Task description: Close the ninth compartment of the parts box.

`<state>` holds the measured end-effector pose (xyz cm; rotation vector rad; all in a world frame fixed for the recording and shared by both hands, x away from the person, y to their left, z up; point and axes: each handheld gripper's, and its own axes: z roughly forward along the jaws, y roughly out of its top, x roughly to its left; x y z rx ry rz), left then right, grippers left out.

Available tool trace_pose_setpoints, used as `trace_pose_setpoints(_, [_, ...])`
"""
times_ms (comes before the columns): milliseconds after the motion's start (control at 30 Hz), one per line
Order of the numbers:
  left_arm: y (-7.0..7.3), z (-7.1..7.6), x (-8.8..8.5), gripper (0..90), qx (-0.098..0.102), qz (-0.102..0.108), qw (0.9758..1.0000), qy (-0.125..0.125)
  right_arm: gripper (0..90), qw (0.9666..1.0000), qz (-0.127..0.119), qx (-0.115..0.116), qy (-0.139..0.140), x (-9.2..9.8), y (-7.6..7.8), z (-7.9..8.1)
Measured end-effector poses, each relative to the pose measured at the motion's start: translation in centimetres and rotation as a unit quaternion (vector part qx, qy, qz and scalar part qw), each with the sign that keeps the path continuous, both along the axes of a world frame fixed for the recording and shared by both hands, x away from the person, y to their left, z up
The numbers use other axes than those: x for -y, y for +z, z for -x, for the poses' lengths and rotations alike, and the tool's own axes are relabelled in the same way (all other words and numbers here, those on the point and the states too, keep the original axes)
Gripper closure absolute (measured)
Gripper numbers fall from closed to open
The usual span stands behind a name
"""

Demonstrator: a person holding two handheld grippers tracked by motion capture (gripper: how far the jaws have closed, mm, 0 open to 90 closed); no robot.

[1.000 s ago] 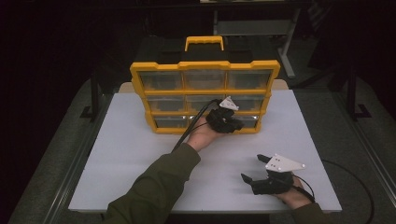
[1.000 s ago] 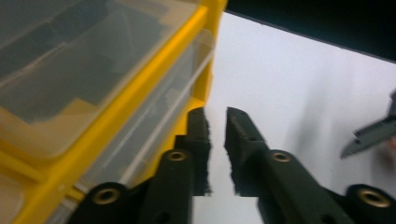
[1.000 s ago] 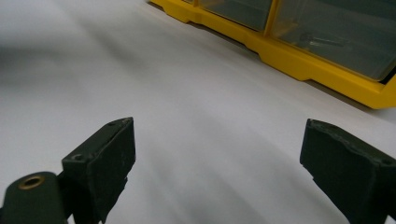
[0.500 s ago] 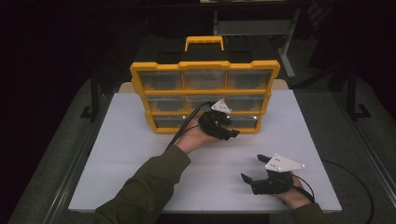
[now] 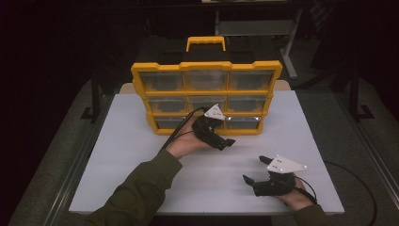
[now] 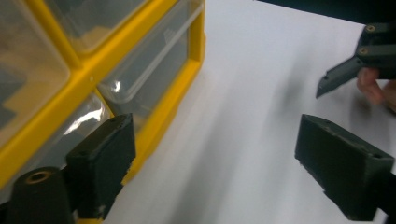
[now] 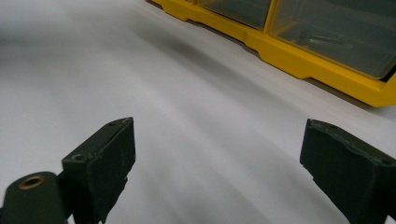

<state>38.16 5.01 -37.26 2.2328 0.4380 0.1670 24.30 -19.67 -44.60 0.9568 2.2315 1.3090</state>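
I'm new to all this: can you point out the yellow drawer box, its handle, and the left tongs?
yellow drawer box [image 5: 207,92], high view, frame bar under the top drawers.
handle [image 5: 206,41], high view, top bar.
left tongs [image 5: 225,142], high view, between the tips.

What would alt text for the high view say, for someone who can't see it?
A person's left gripper, jaws open and empty, hovers in front of the bottom row of a yellow drawer organizer standing on a white table. The right gripper, also open, rests near the table's front edge.
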Motion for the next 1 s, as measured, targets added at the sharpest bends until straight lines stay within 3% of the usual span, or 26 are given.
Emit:
trace_pose_setpoints(133, [-0.2, 0.2, -0.8, 2.6, -0.002, -0.002, 1.0000, 0.001, 9.6, 1.0000, 0.002, -0.001, 0.002, 0.0, 0.0, 0.0])
trace_pose_setpoints(233, [-0.3, 0.5, -1.6, 1.4, -0.006, -0.002, 1.0000, 0.001, 9.6, 1.0000, 0.002, 0.000, 0.001, 0.0, 0.0, 0.0])
trace_pose_setpoints(1000, [-1.2, 2.7, -8.2, 1.7, 0.012, 0.012, 0.9988, 0.047, 9.6, 1.0000, 0.003, -0.002, 0.001, -0.1, 0.0, 0.0])
